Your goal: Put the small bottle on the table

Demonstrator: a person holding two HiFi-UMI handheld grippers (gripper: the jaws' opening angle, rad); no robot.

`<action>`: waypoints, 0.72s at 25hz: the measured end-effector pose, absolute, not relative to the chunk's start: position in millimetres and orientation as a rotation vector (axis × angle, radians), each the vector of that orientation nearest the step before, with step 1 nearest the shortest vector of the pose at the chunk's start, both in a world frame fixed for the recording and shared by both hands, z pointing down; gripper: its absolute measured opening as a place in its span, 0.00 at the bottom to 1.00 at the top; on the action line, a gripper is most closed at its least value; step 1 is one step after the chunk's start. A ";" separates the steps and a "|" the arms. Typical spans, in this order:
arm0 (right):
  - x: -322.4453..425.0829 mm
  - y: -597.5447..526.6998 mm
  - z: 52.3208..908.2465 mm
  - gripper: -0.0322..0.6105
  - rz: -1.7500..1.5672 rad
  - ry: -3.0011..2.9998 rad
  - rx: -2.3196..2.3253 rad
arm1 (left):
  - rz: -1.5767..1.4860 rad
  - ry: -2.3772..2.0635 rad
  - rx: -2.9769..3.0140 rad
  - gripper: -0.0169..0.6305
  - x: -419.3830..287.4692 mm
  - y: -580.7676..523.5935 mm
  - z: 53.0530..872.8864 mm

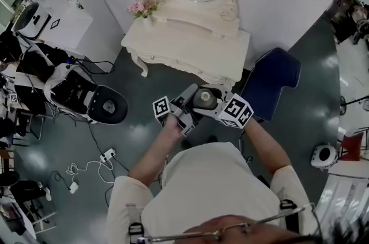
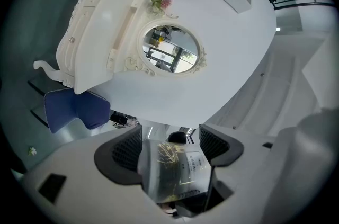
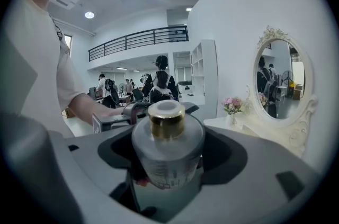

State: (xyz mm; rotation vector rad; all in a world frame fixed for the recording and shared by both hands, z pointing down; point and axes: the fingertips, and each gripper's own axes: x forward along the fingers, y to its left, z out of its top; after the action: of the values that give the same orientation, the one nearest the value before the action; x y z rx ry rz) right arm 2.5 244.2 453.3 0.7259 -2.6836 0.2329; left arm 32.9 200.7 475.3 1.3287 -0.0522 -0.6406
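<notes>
Head view: the small bottle (image 1: pixel 204 98) is in mid-air in front of the person's chest, cap toward the camera, with the left tool (image 1: pixel 193 105) and the right tool (image 1: pixel 217 102) meeting on it from opposite sides. It is well apart from the white tabletop (image 1: pixel 190 49) of the dressing table ahead, which is bare except for flowers (image 1: pixel 144 5) at its left end, and a blue chair (image 1: pixel 271 81) stands near its right corner. The only print here is the square black-and-white patterns on the tools' cubes, no words. Left gripper view: the jaws are spread as wide as they go and the bottle's clear body lies between them, pads just beside the glass; I judge that they cradle it rather than pinch it. A pale label (image 2: pixel 190 164) bears a gold motif and lines of small dark print, too fine to read. Right gripper view: these jaws are wide too, but closed on the bottle's round body, which sits upright with its gold cap (image 3: pixel 166 121) uppermost. Faint print rings the lower glass, unreadable, and no brand can be made out. The step in hand looks like the carry to the tabletop. To do it well, the left tool should draw straight back so it drags nothing. The right tool should then hold the bottle upright and aim for a bare stretch away from the flowers and the edge. It should lower until the base sits flat, and only then open
</notes>
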 end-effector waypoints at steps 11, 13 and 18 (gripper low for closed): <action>-35.9 245.3 460.0 0.59 0.257 -2.689 0.756 | -0.619 -0.048 1.321 0.54 -4.9 202.4 484.5; -44.4 244.4 464.3 0.59 0.264 -2.685 0.760 | -0.609 -0.050 1.322 0.54 -13.3 201.7 489.0; -60.8 242.0 470.4 0.59 0.282 -2.687 0.762 | -0.593 -0.060 1.322 0.54 -29.7 199.5 492.8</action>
State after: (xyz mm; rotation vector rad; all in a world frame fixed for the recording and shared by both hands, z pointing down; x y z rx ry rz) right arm -60.8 242.0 470.4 0.7625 -2.6867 0.2820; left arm -29.7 199.5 492.8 1.3221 -0.0599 -0.5933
